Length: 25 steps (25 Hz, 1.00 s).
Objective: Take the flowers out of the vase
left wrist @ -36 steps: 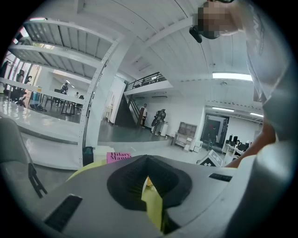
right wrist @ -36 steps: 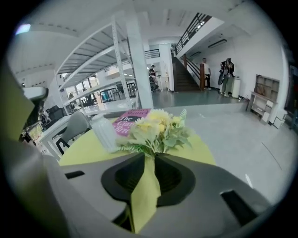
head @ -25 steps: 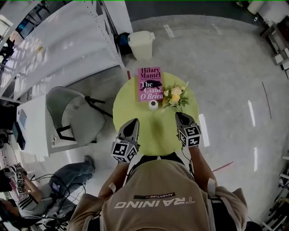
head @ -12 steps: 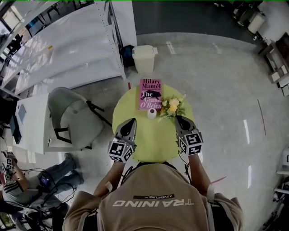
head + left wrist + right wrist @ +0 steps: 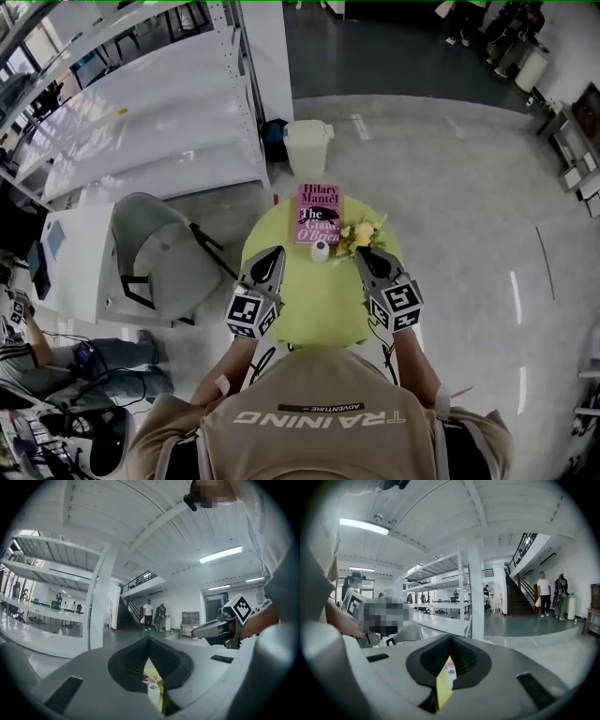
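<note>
On a round yellow-green table stands a small white vase with a bunch of yellow flowers just to its right. Whether the stems sit in the vase I cannot tell. A pink book lies behind them. My left gripper hangs left of the vase, shut and empty. My right gripper is shut too, its tip close under the flowers, holding nothing. In the left gripper view the vase shows through the slit below the shut jaws. The right gripper view shows the same vase below its jaws.
A grey chair stands left of the table, and a white bin behind it. Long white shelving fills the upper left. A person sits on the floor at lower left. Other people stand far off by a staircase.
Both grippers have risen above the table, and their tips now sit level with the vase in the head view. The table looks smaller. Both jaws stay shut.
</note>
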Tool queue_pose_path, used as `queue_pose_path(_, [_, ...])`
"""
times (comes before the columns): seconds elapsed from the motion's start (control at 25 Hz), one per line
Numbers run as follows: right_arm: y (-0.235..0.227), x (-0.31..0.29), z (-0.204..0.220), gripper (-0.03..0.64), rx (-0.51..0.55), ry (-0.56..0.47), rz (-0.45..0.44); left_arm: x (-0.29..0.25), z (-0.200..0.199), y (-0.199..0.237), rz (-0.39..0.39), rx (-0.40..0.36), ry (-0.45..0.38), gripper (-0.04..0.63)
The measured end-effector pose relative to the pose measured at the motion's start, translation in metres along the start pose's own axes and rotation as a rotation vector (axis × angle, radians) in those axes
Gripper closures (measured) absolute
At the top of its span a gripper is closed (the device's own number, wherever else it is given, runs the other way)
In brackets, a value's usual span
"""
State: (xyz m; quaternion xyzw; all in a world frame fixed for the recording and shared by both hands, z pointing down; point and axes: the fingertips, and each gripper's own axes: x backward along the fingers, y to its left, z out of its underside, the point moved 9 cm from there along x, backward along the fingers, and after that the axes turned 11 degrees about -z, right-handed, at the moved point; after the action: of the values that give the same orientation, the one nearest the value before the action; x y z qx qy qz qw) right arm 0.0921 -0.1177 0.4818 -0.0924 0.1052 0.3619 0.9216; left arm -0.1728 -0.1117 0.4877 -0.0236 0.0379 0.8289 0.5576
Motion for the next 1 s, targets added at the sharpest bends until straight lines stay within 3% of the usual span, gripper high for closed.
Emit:
queue_pose_path(0.24, [0.007,0.009,-0.011,0.615,0.035,-0.033,0.016,0.006,-0.022,0.0,-0.018,-0.028,-0.027,0.594])
queue_pose_path(0.44, [0.01,0.013,-0.032,0.615,0.091,-0.1,0.045,0.005,-0.034,0.002,-0.031,0.017,-0.043,0.594])
queue_pose_path(0.72, [0.014,0.011,-0.036,0.615,0.09,-0.108,0.03,0.012,-0.038,0.002,-0.048,-0.028,-0.046,0.594])
queue_pose_path(1.0, [0.018,0.012,-0.034,0.615,0.097,-0.113,0.01,0.019,-0.034,-0.002,-0.051,-0.016,-0.042,0.594])
